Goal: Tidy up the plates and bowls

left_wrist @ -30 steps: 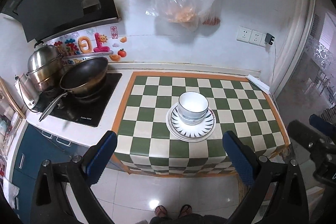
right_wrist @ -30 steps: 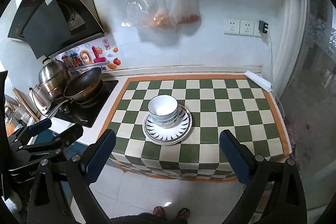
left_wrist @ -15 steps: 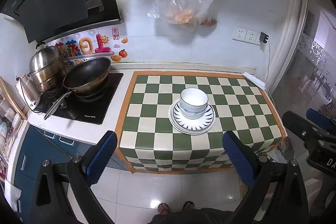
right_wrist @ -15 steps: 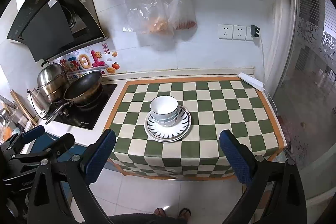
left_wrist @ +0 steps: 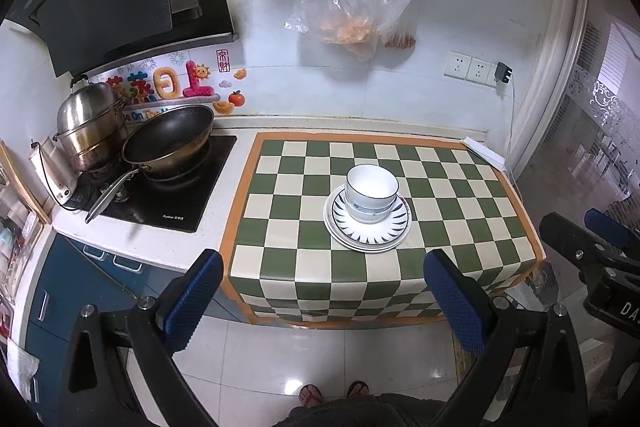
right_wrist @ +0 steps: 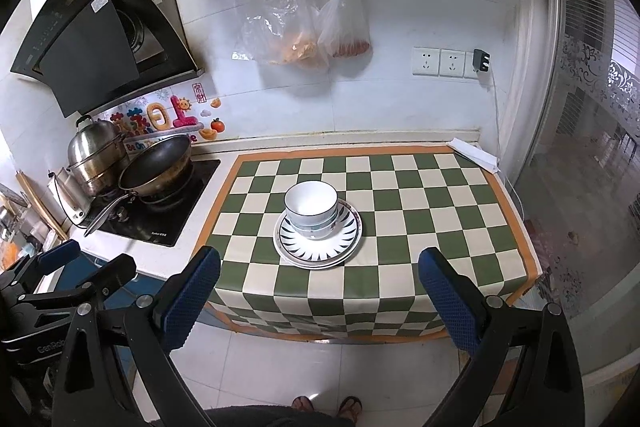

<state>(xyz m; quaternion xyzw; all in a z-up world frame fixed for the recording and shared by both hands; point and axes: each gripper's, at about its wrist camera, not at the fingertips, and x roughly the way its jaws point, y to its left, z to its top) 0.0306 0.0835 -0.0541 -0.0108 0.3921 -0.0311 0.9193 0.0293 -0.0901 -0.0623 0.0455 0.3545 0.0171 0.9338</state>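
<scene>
White bowls [left_wrist: 371, 195] [right_wrist: 313, 207] with dark rims sit nested on a stack of white plates [left_wrist: 394, 231] [right_wrist: 346, 243] with black radial marks, in the middle of the green-and-cream checkered mat [left_wrist: 288, 203] [right_wrist: 420, 203]. My left gripper [left_wrist: 326, 295] hangs open over the floor, well short of the counter's front edge, nothing between its blue pads. My right gripper [right_wrist: 320, 291] is open too, equally far back and empty. Each gripper also shows at the edge of the other's view: the right gripper [left_wrist: 592, 239] and the left gripper [right_wrist: 68, 267].
A dark wok [left_wrist: 168, 143] [right_wrist: 156, 163] and a steel steamer pot [left_wrist: 90, 123] [right_wrist: 98, 155] stand on the black hob at left. Plastic bags [left_wrist: 352, 19] [right_wrist: 304, 27] hang on the wall. A glass door [right_wrist: 592, 167] bounds the right side. A person's sandalled feet [left_wrist: 332, 391] rest on the tiled floor.
Both grippers have drawn back and upward from the counter, so the stack looks smaller and more floor shows. The dishes have not moved; both grippers stay open.
</scene>
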